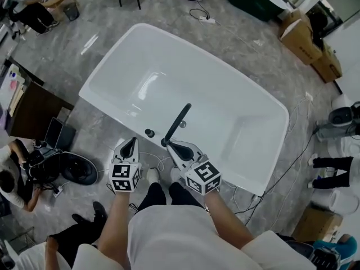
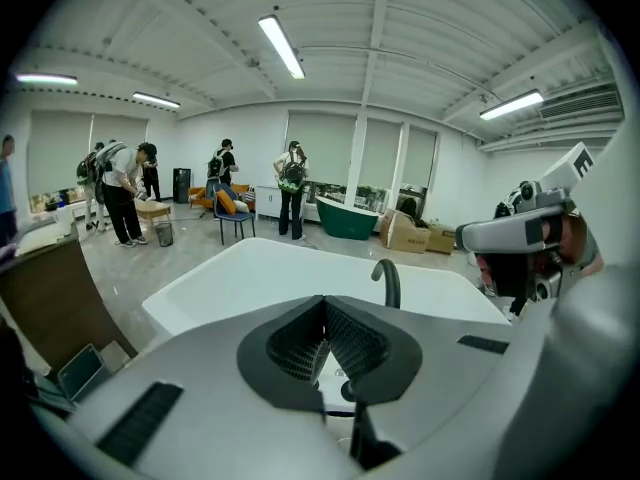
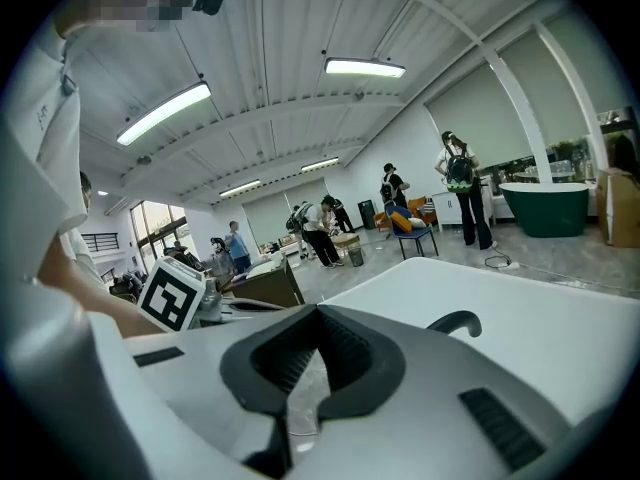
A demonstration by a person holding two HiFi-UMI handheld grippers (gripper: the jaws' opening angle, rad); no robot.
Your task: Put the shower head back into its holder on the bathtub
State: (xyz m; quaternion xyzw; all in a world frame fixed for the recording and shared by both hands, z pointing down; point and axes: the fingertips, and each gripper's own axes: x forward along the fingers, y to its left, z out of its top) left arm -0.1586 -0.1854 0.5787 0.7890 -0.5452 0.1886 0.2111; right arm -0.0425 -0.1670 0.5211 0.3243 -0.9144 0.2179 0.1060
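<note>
Black and slim, the shower head [image 1: 178, 122] stands at the near rim of the white bathtub [image 1: 236, 122] and reaches over the basin toward 1 o'clock in the head view; we judge it seated in its holder, though the socket itself is too small to make out. Expect a rigid, fairly light part with a smooth, slippery finish; take hold across the straight stem near mid-length, not at the curved end. Left claw [image 1: 133, 141]: jaws fully closed, nothing between the pads; the shower head lies at 2 o'clock of it, near but apart, with a round black knob [image 1: 149, 133] between them. Right claw [image 1: 170, 146]: jaws together at the tips, empty; the foot of the shower head sits just beside those tips at 11 o'clock; whether they touch we cannot tell.
</note>
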